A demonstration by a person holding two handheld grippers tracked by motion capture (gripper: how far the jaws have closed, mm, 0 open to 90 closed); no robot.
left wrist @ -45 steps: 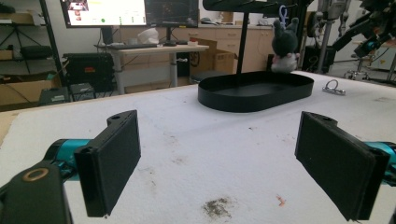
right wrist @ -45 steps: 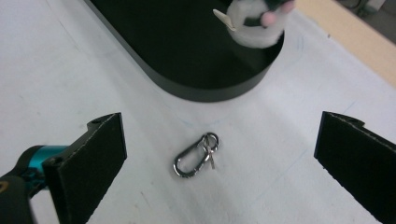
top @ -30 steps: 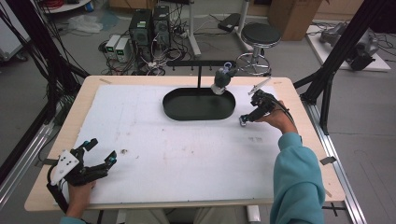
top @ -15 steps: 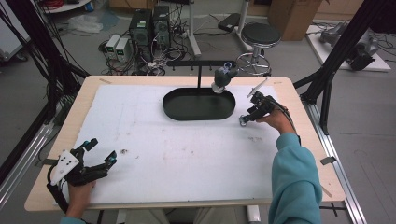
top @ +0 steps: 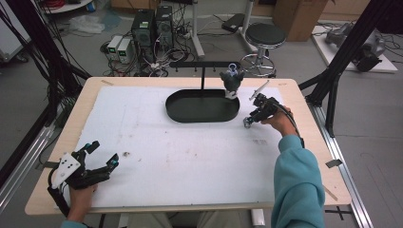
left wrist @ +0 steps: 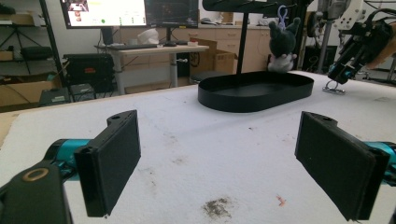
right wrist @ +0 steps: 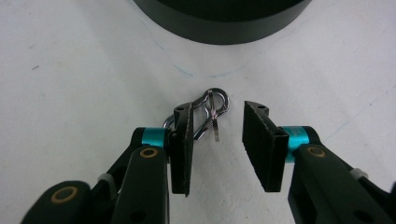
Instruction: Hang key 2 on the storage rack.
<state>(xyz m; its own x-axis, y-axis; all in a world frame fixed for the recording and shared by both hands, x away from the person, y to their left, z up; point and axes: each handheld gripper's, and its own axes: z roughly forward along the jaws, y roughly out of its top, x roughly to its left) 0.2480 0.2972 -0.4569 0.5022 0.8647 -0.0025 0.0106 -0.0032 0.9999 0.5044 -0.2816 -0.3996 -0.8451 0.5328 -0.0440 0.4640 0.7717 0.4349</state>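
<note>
One metal clip (right wrist: 211, 114) lies on the white mat (top: 190, 156), just in front of the right end of the single black oval tray (top: 202, 105). One stand rises from the tray, its crossbar carrying one small dark plush toy (top: 232, 81). Two grippers are on the table.

The right gripper (top: 248, 121) points down at the clip. Its jaws have just been closing and now stand partly open with the clip between them: in the right gripper view the left pad (right wrist: 183, 147) touches or nearly touches the clip's side, while the right pad is well apart from it, so nothing is gripped yet. The clip lies flat, its long axis running roughly from the gripper toward the tray wall, with its round loop end nearest the tray.

The left gripper (top: 100, 156) rests near the front left corner of the mat, jaws spread wide and holding nothing.

A broad stretch of bare mat lies between the two grippers. The clip sits near the tray wall, with bare mat on its other sides, and the table's right edge is near the right hand.
</note>
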